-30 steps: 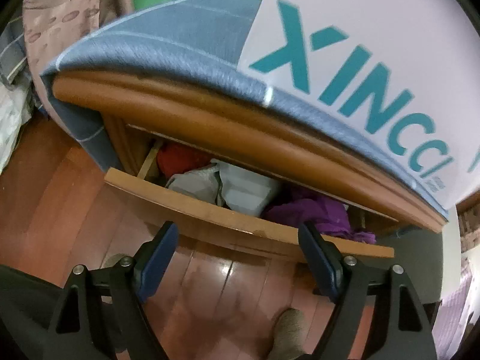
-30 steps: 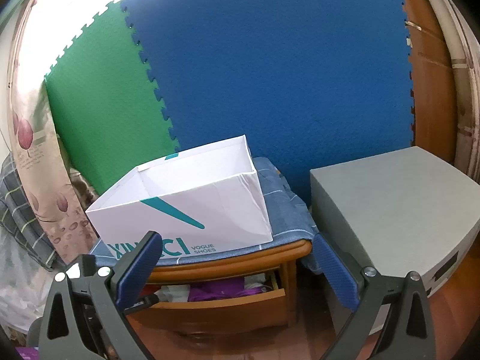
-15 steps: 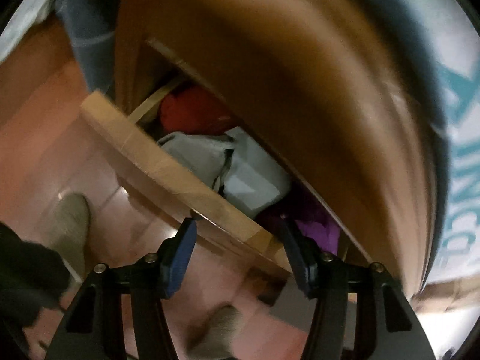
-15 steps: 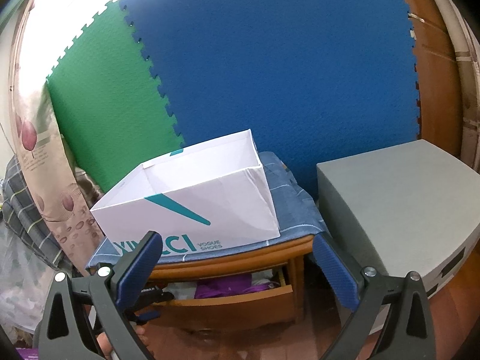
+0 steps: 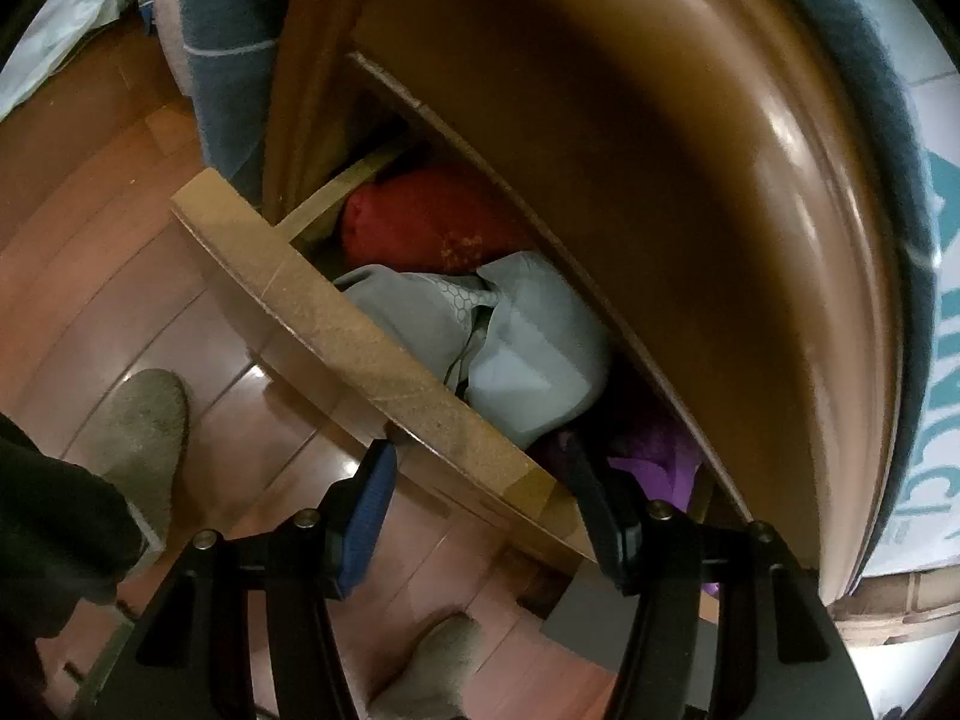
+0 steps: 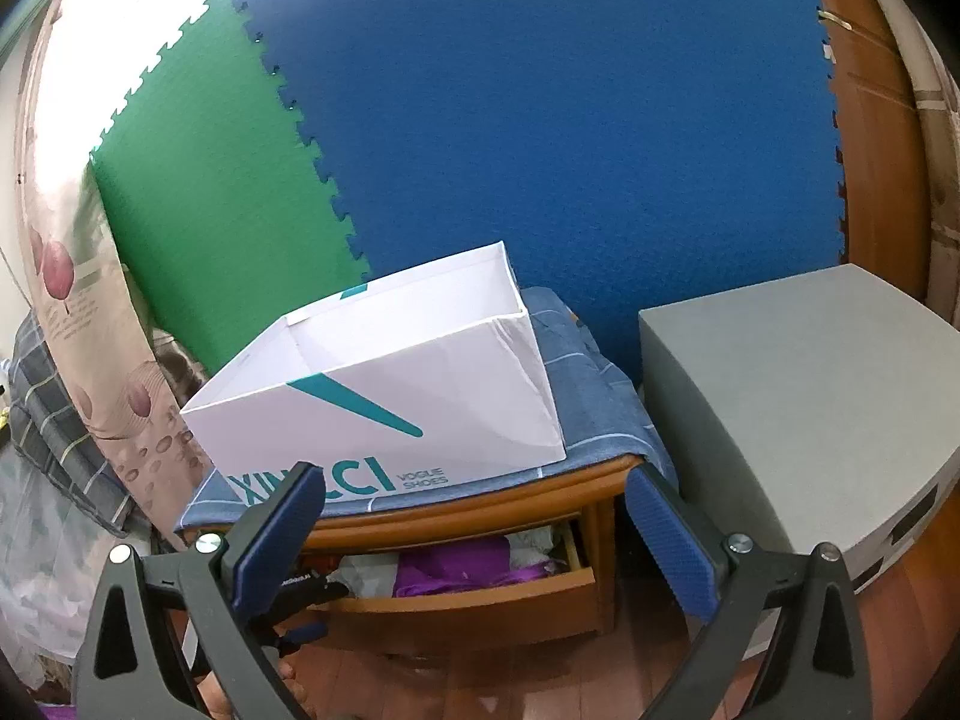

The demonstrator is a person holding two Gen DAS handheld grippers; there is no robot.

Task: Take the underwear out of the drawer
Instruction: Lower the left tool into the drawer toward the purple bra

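Underwear lies bunched in the half-open drawer (image 5: 384, 354): a pale grey piece (image 5: 528, 354) in the middle, a red one (image 5: 414, 222) toward the back, a purple one (image 5: 654, 456) under the cabinet's edge. The left gripper (image 5: 480, 480) straddles the drawer's front board with its jaws parted, one finger outside and one dipping in beside the purple cloth, holding nothing. The overhanging wooden cabinet top (image 5: 690, 180) crowds the opening from above. The right gripper (image 6: 474, 516) hangs well back, spread wide and empty. On the blue cloth (image 6: 594, 402) sits a white shoebox (image 6: 384, 396) (open, nothing in it), with a grey cabinet (image 6: 798, 396) just beside.
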